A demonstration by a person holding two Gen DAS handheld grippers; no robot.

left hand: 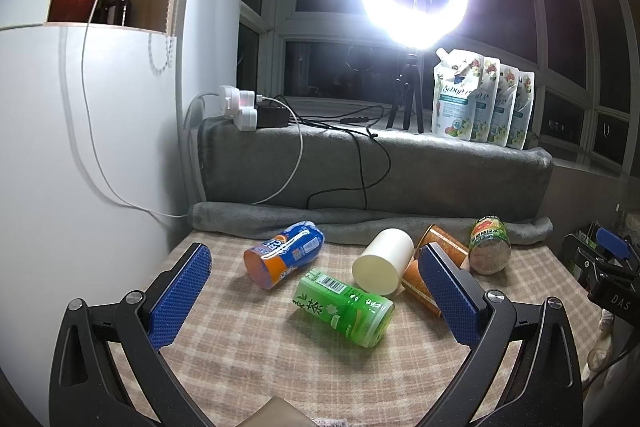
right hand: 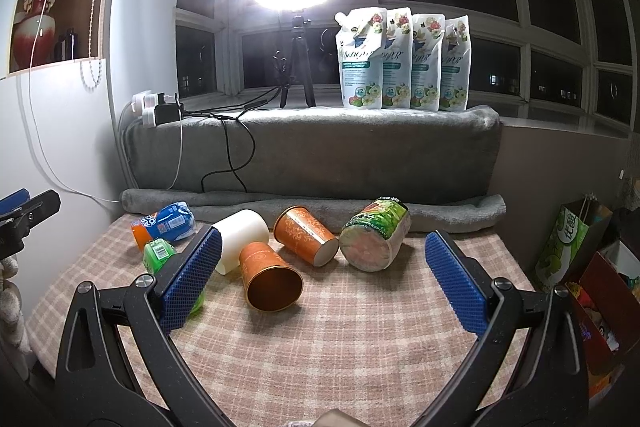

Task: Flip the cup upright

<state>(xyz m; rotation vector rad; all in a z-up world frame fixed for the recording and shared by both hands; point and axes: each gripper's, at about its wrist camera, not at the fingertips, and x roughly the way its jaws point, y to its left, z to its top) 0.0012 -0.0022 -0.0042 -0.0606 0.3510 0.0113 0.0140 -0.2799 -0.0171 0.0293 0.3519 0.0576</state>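
Note:
Several cups lie on their sides on the checked cloth (right hand: 340,339). In the right wrist view an orange cup (right hand: 268,277) lies with its mouth toward me, a second orange cup (right hand: 306,235) behind it, a white cup (right hand: 242,239) to the left. In the left wrist view the white cup (left hand: 384,261) lies centre, a green cup (left hand: 342,307) in front, a blue-orange cup (left hand: 284,253) to the left, the orange cups (left hand: 416,279) partly hidden by my right finger. My left gripper (left hand: 316,291) and right gripper (right hand: 324,275) are both open and empty, short of the cups.
A cup with a fruit print (right hand: 376,237) lies at the right. A grey rolled blanket (right hand: 312,207) borders the cloth's far edge, with a grey ledge holding pouches (right hand: 402,59), a ring light tripod (right hand: 296,67) and a power strip (right hand: 154,109). A white wall (left hand: 80,167) stands left; bags (right hand: 568,247) right.

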